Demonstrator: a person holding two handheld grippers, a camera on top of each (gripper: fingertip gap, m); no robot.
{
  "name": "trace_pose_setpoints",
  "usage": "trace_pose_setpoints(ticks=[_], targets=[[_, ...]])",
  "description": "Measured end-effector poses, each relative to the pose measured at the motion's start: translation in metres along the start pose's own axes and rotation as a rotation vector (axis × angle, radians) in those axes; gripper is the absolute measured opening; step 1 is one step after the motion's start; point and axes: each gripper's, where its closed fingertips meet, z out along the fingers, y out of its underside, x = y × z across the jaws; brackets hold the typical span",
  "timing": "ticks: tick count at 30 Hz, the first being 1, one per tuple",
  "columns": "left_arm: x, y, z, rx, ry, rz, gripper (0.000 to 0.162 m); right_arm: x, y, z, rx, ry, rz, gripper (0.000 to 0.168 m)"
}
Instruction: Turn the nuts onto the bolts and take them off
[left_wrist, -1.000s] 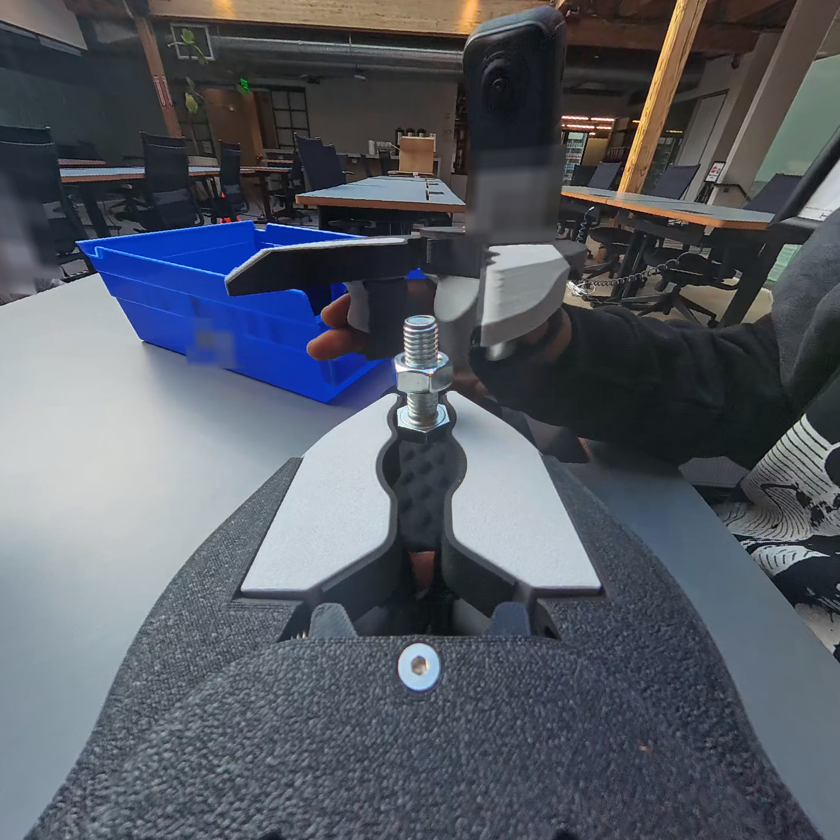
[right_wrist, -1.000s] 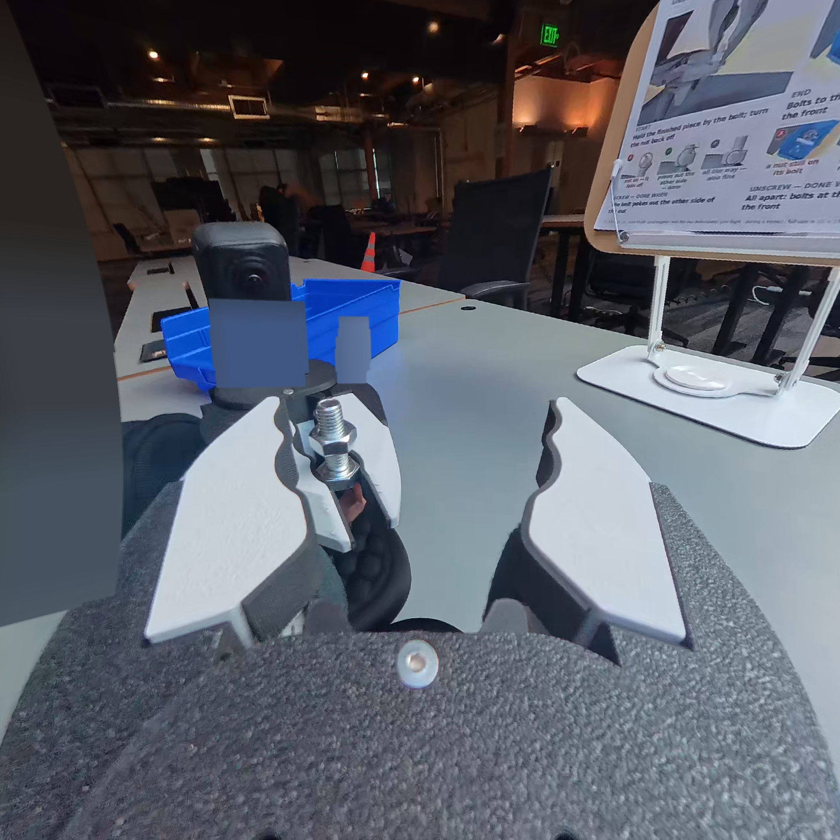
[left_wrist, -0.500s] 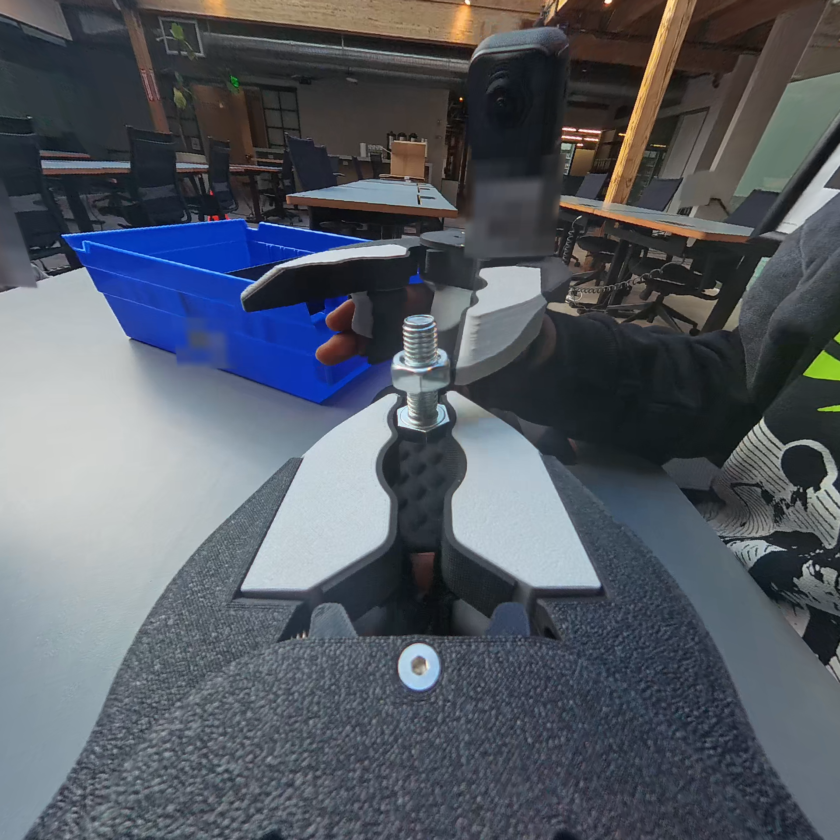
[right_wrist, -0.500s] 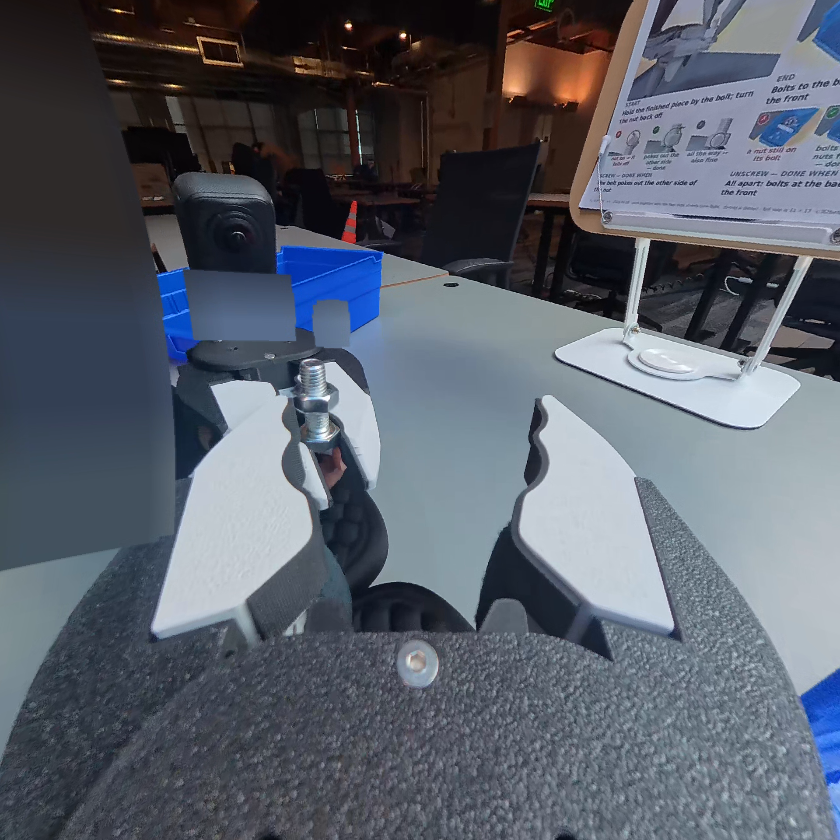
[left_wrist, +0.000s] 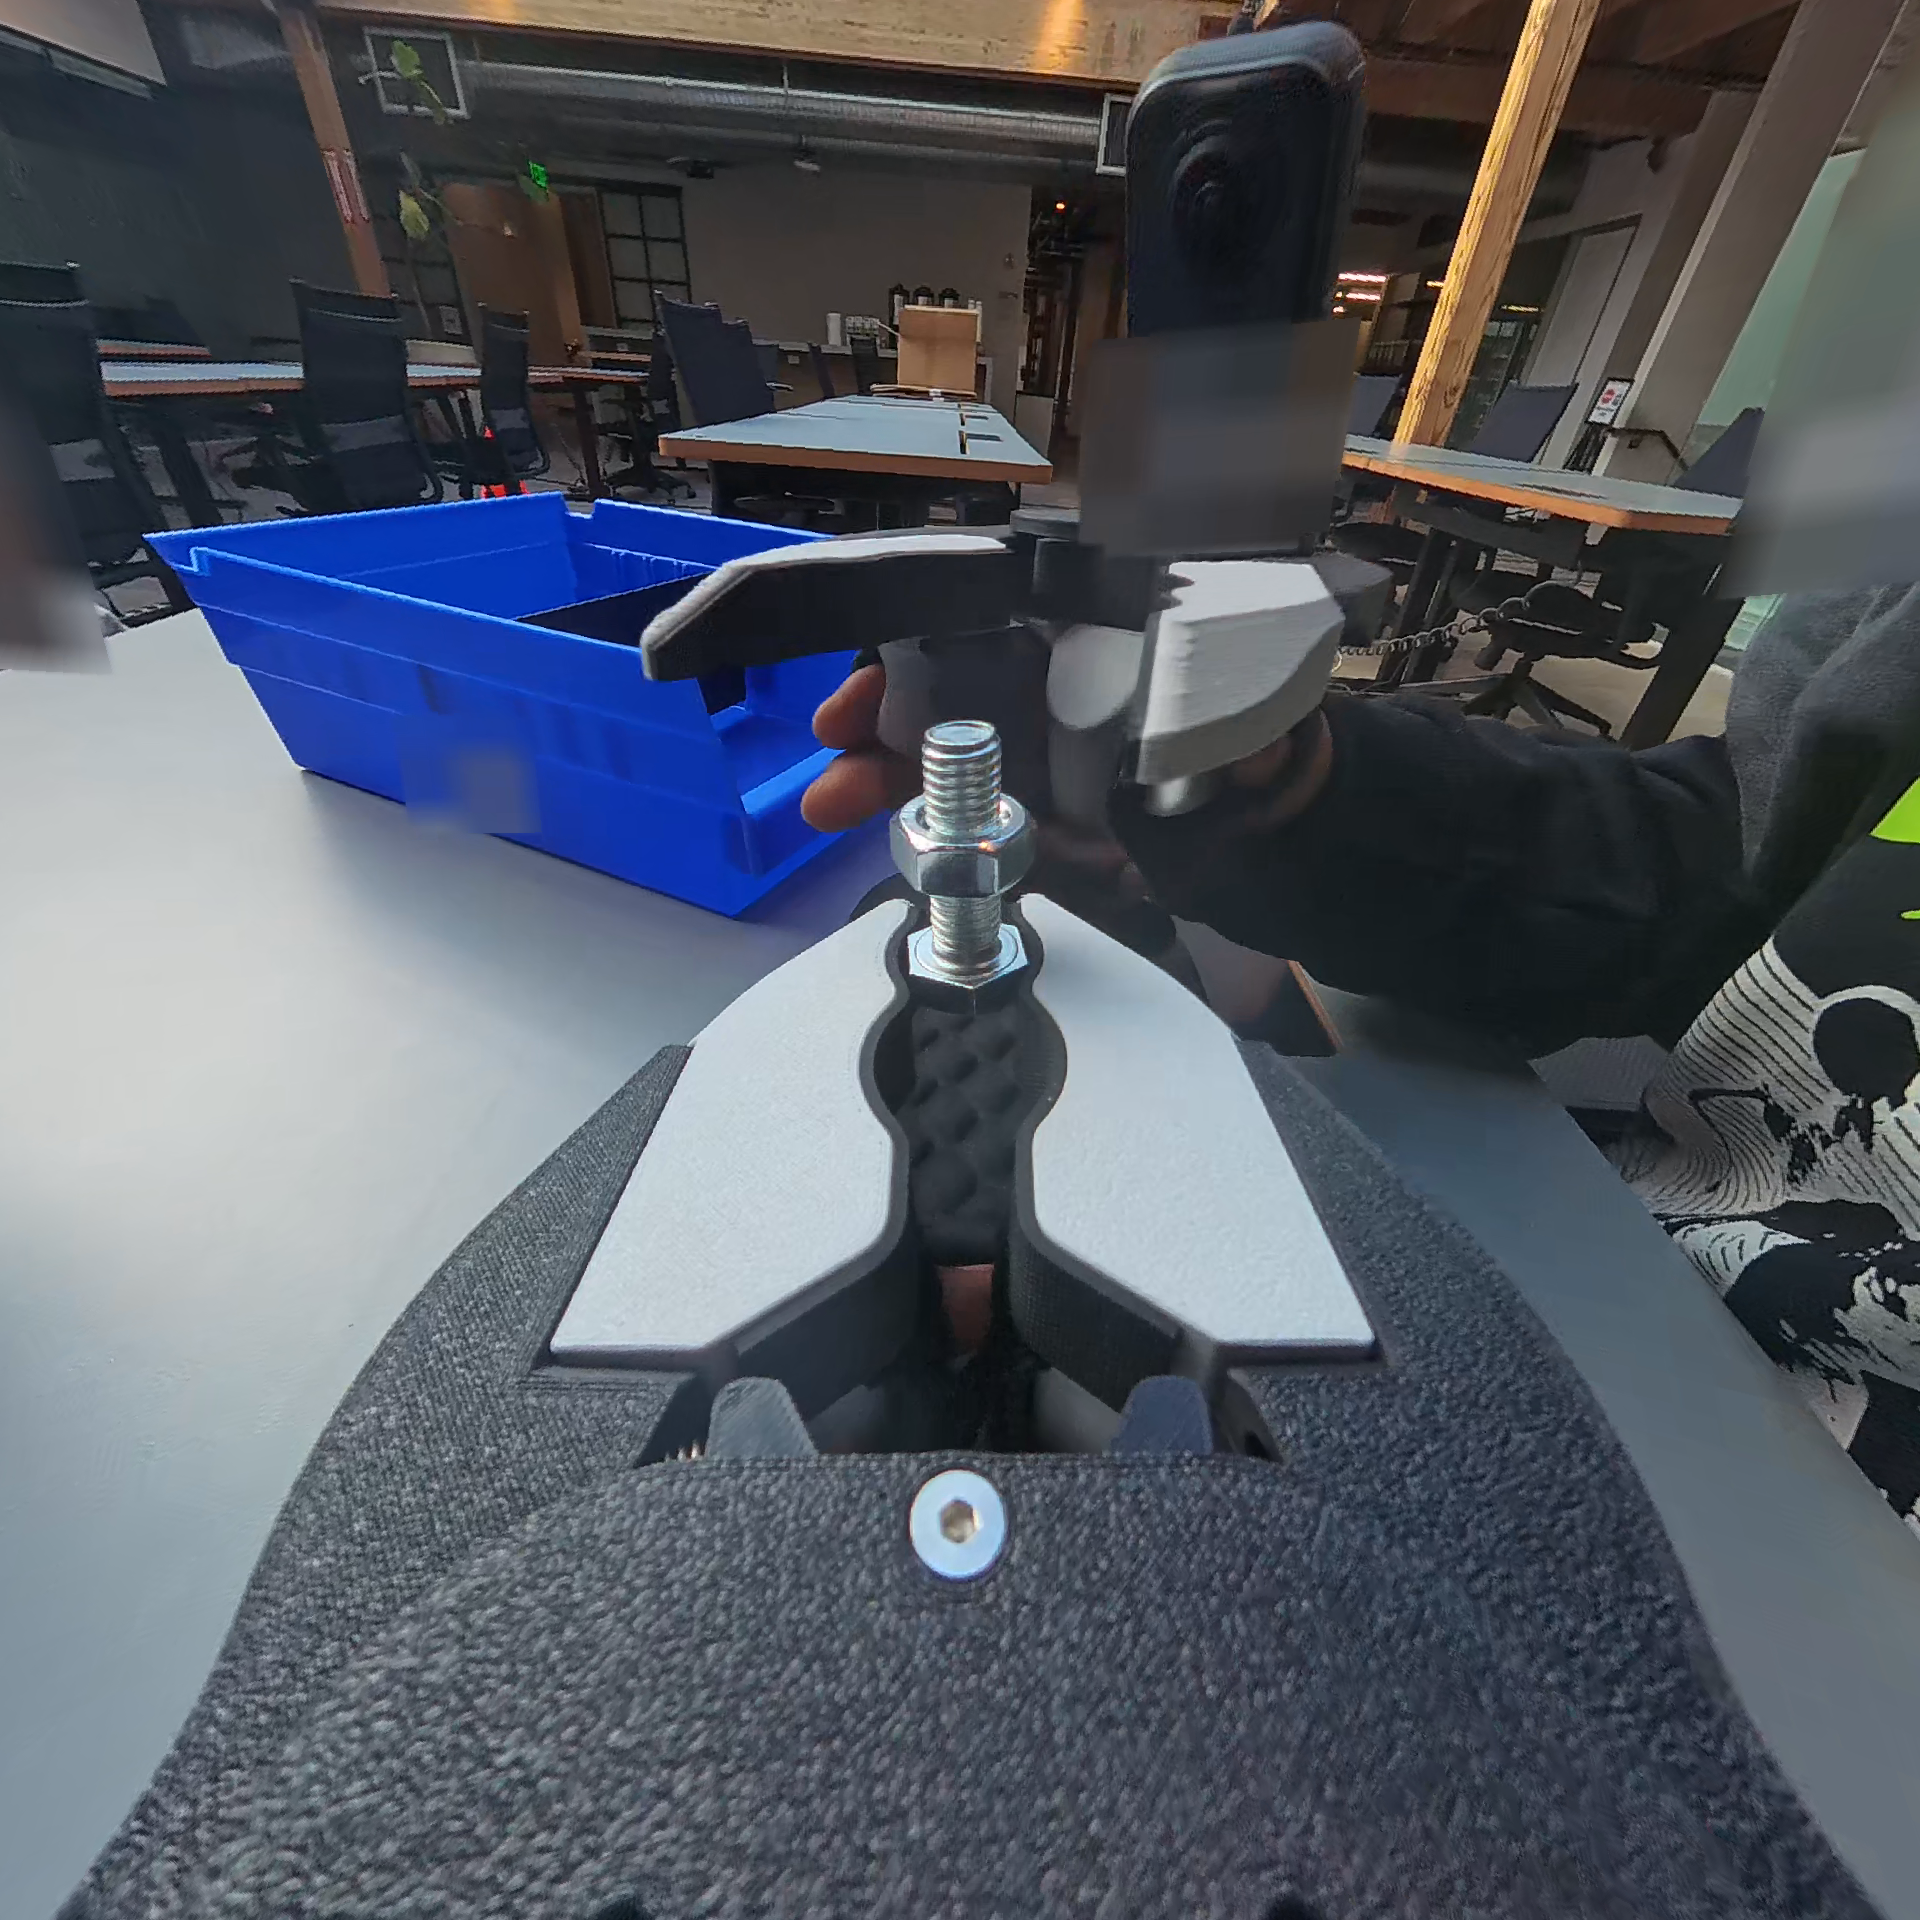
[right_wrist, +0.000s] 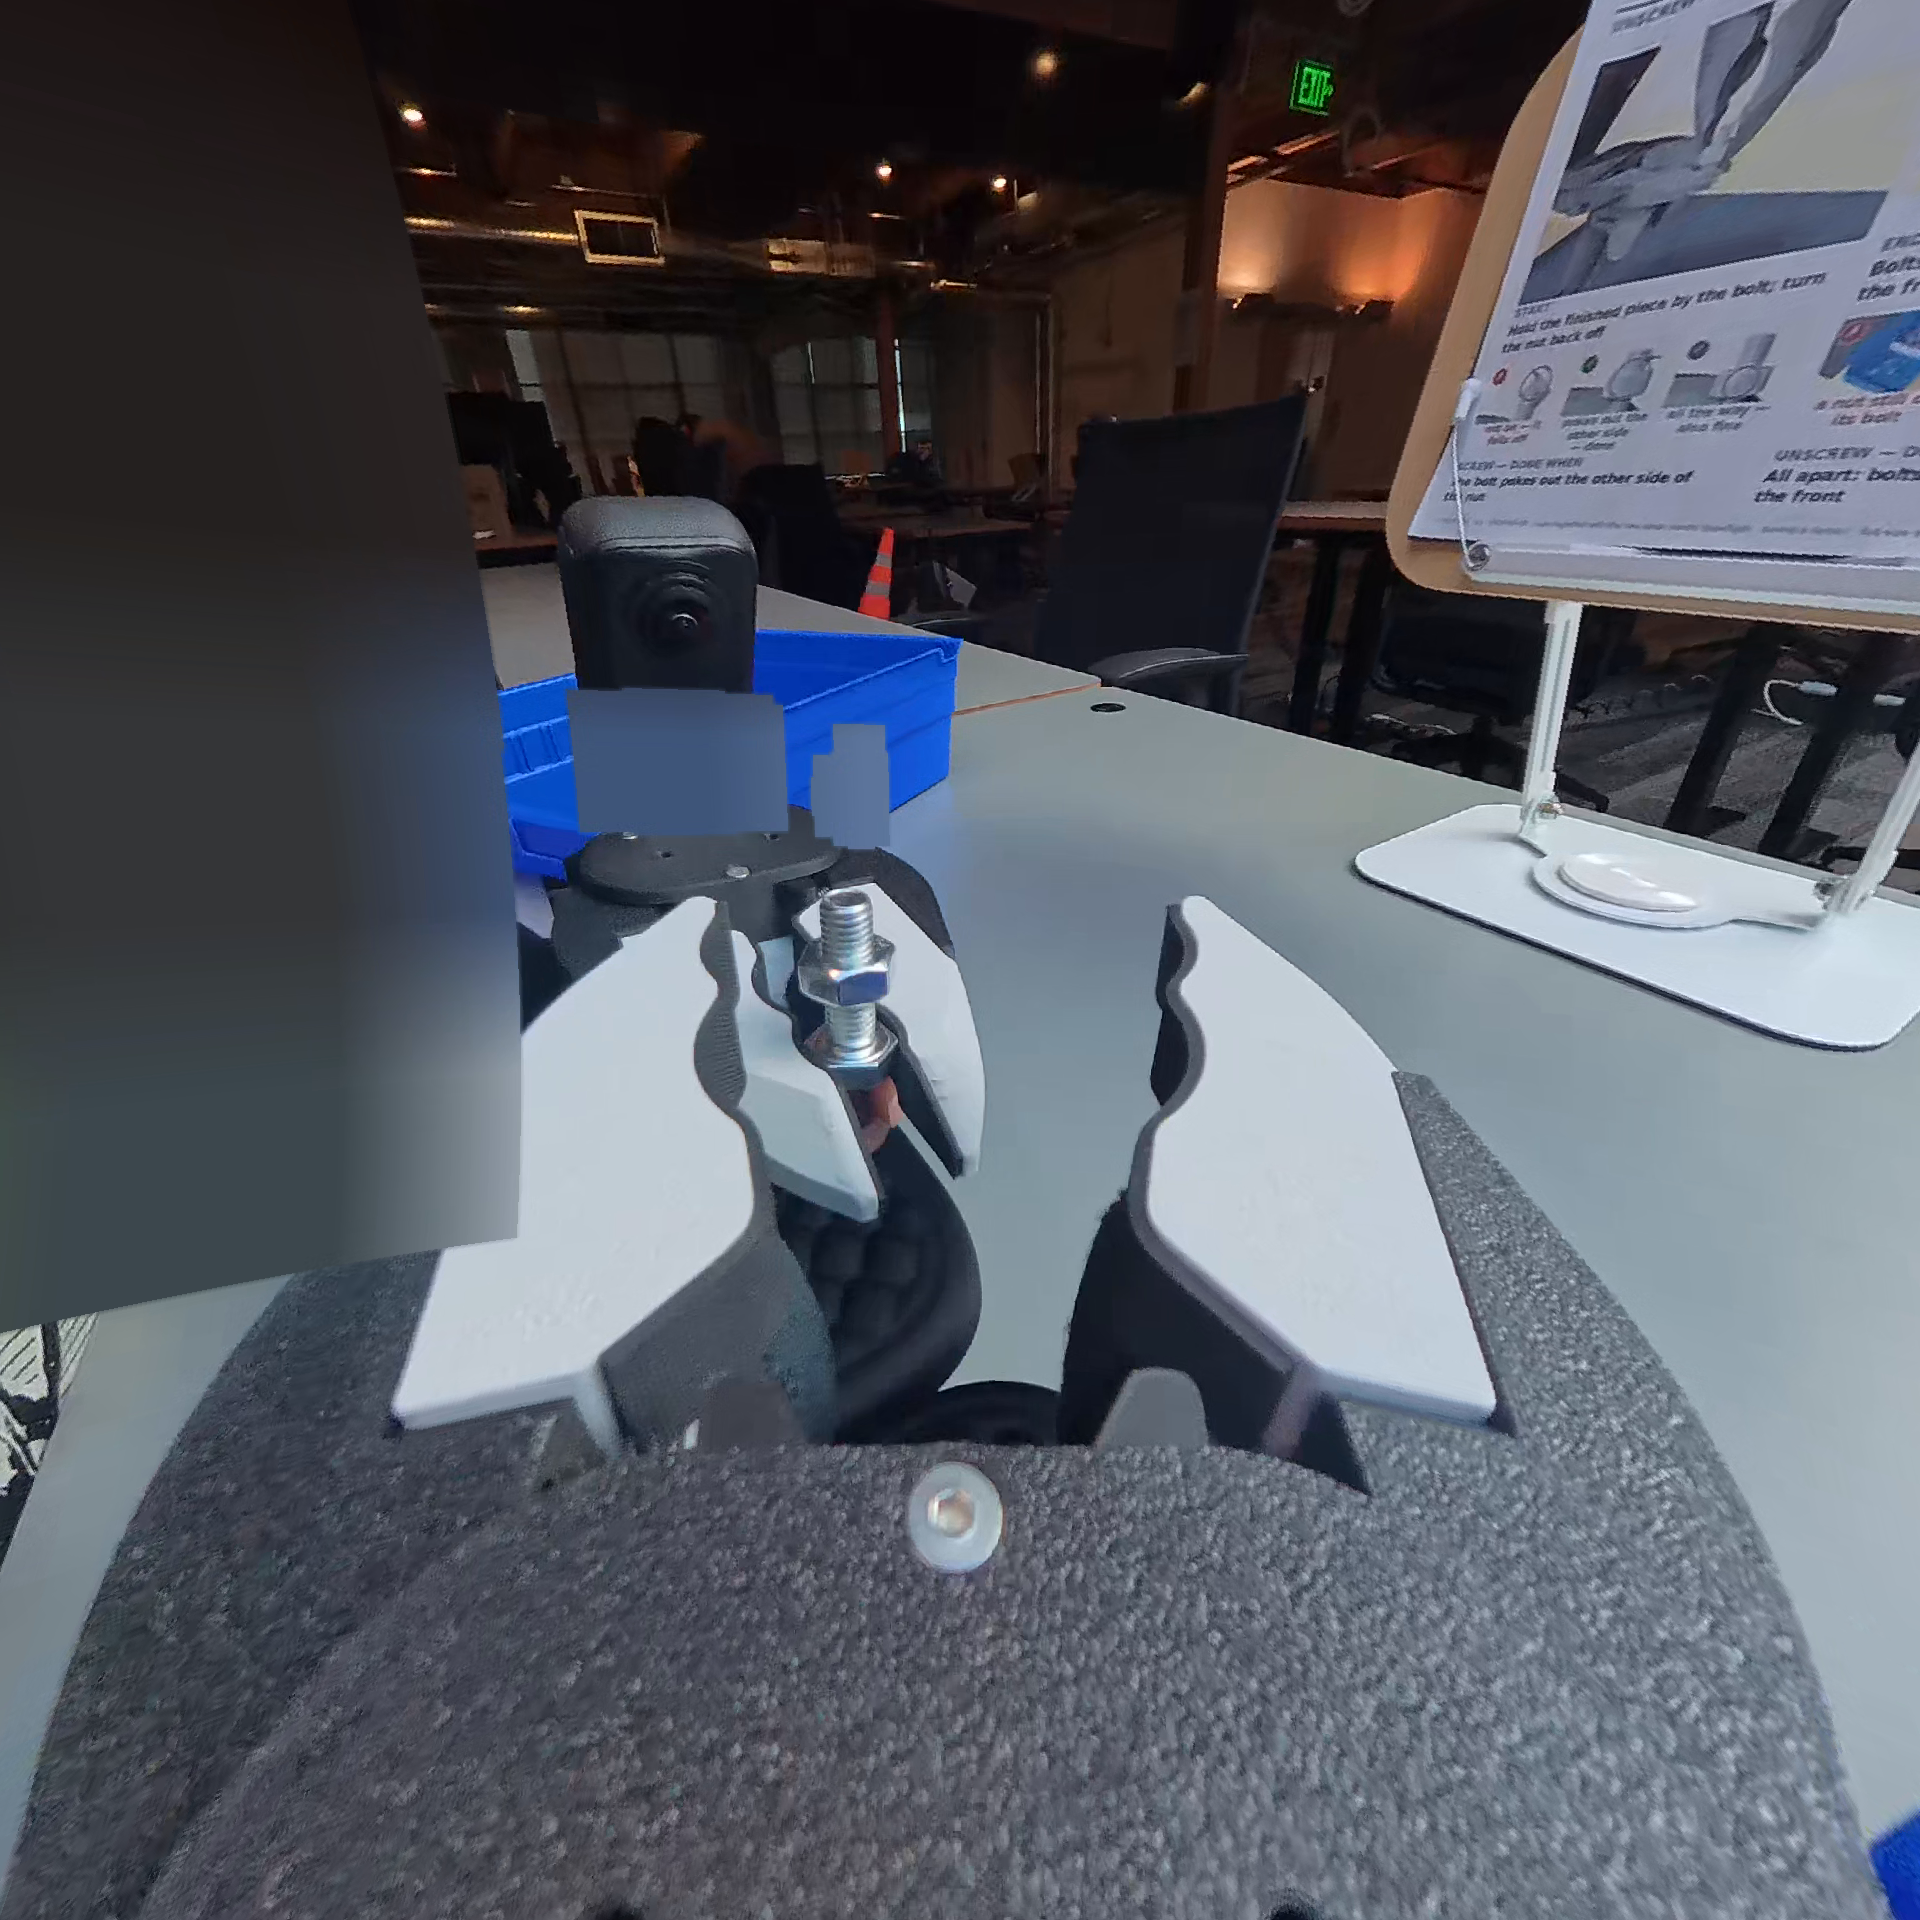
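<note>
- The bolt (left_wrist: 961, 831) is standing upright, threads up, with its hex head (left_wrist: 966, 961) pinched at the very tips of my left gripper (left_wrist: 964, 951), above the grey table (left_wrist: 260, 1039).
- One nut (left_wrist: 962, 844) is sitting partway down the shaft, with bare thread showing above it and a short bare stretch below it, so it is resting clear of the head.
- My left gripper is clenching on the bolt's head, its two pale fingers (left_wrist: 769, 1132) nearly meeting around it; from my right wrist view the same grip is showing, bolt (right_wrist: 847, 977) upright between those tips.
- My right gripper (right_wrist: 940, 966) is standing released, jaws spread wide and holding nothing; its left finger (right_wrist: 613, 1143) is lying just beside the bolt, the right finger well apart from it.
- In the left view, the right gripper (left_wrist: 987, 613) is hovering behind and above the bolt, a hand (left_wrist: 862, 758) in a dark sleeve gripping its handle.
- A blue bin (left_wrist: 499, 665) is sitting on the table beyond the bolt, to the left.
- A white stand (right_wrist: 1621, 925) carrying an instruction sheet (right_wrist: 1704, 291) is standing on the table off to my right.
</note>
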Motion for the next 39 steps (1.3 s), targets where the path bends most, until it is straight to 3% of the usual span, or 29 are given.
trace_pose_setpoints(ticks=[7,17,23,26,28,31,39], targets=[[0.001,0.001,0.001,-0.007,-0.001,0.011,0.014,-0.002,0.019,0.023,-0.088,0.014,-0.019,0.086],[0.000,0.000,0.000,-0.003,-0.004,0.007,0.014,0.017,0.014,-0.008,-0.076,0.100,-0.029,0.082],[0.001,0.001,0.000,-0.005,-0.004,0.016,0.014,0.031,0.008,-0.027,-0.036,0.170,-0.033,0.050],[0.001,0.000,0.000,-0.005,-0.005,0.013,0.014,0.024,0.004,-0.027,0.010,0.129,-0.016,0.059],[0.001,0.000,0.000,-0.003,-0.004,0.011,0.014,0.016,0.001,-0.021,0.037,0.095,0.010,0.080],[0.001,0.001,0.001,-0.009,-0.004,0.015,0.014,0.004,0.004,-0.008,0.023,0.039,0.018,0.090],[0.002,0.003,0.002,-0.023,-0.008,0.030,0.014,-0.004,0.013,0.023,-0.050,0.027,-0.029,0.088]])
